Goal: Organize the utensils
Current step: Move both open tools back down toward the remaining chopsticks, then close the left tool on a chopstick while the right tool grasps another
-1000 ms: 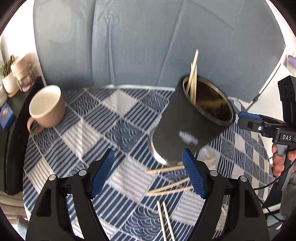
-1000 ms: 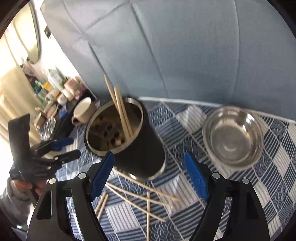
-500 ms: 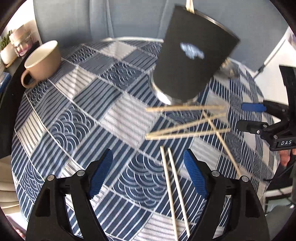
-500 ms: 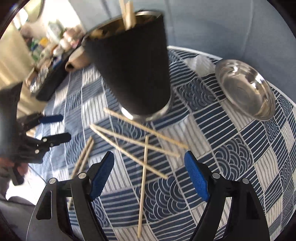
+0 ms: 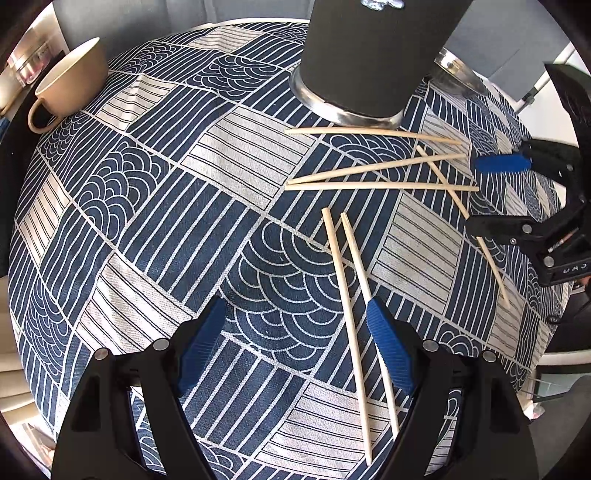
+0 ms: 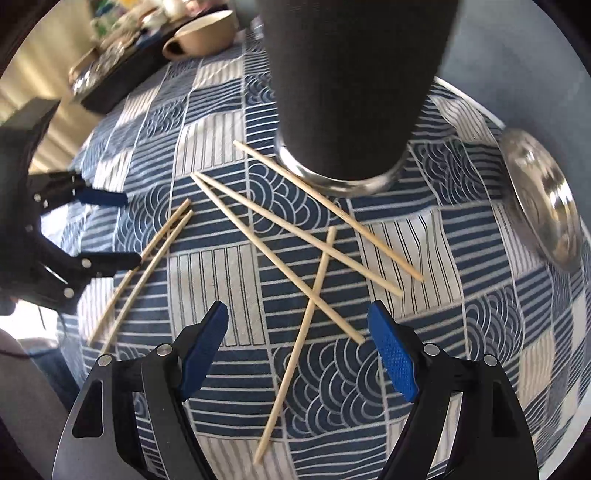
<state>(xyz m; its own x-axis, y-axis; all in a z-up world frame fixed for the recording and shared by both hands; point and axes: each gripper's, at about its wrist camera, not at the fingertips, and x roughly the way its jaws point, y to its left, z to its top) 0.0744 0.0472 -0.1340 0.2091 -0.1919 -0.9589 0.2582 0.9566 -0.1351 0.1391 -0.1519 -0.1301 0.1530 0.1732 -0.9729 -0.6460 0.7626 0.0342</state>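
Note:
Several wooden chopsticks lie loose on the blue patterned tablecloth point(image 5: 147, 206). A pair of chopsticks point(image 5: 347, 295) lies just ahead of my left gripper point(image 5: 295, 325), which is open and empty, low over the cloth. Crossed chopsticks point(image 6: 314, 291) lie between the fingers of my right gripper point(image 6: 297, 325), also open and empty. The black utensil holder point(image 5: 373, 51) stands upright behind them; it also shows in the right wrist view point(image 6: 351, 85). Each gripper shows in the other's view: the right one point(image 5: 517, 192), the left one point(image 6: 92, 229).
A beige mug point(image 5: 70, 85) stands at the far left of the table; it also shows in the right wrist view point(image 6: 203, 33). A steel bowl point(image 6: 539, 199) sits at the right. A dark tray with jars point(image 6: 107, 77) lies beyond the table edge.
Both grippers have tilted down and come closer to the table. The holder has slid to the top of both views and the loose chopsticks now fill the middle. Both stay open.

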